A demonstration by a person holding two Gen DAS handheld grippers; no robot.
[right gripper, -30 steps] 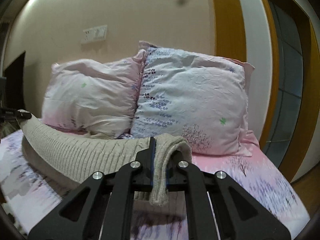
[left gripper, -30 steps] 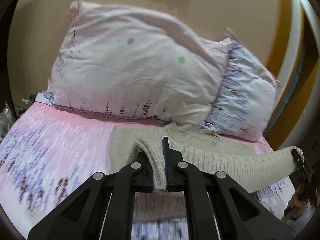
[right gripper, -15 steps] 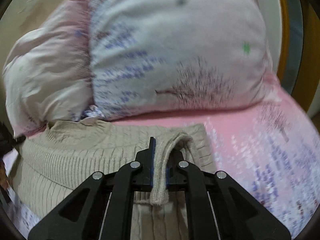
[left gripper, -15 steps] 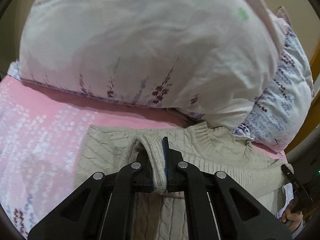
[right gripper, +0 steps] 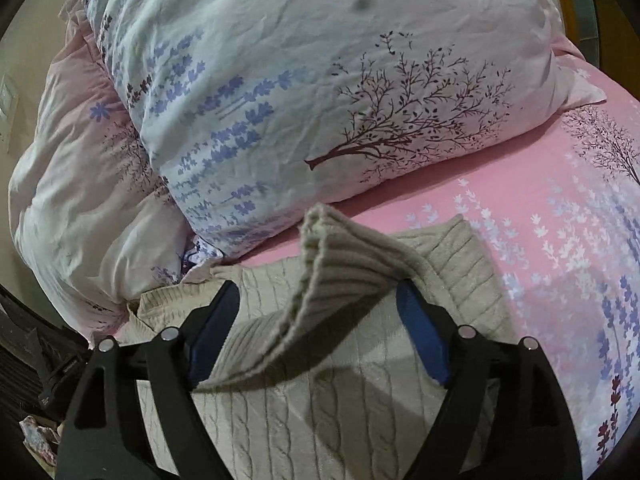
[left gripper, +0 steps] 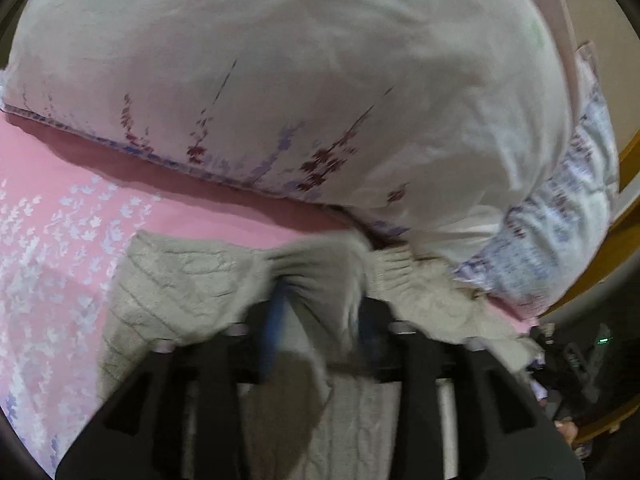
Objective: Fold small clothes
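A beige cable-knit sweater lies on the pink floral bed sheet, folded over itself, close under the pillows. In the left wrist view my left gripper is open, its jaws apart and blurred, with a loose fold of knit lying between them. In the right wrist view the sweater fills the lower middle. My right gripper is wide open, and the ribbed hem it held drapes loose between the blue pads.
Two large floral pillows stand just beyond the sweater. The pink sheet stretches to the right in the right wrist view and to the left in the left wrist view. A wooden door frame is at the far right.
Both grippers have opened and let go of the sweater's edge. They carried it forward and down toward the pillows; the folded layer now rests on the sweater.
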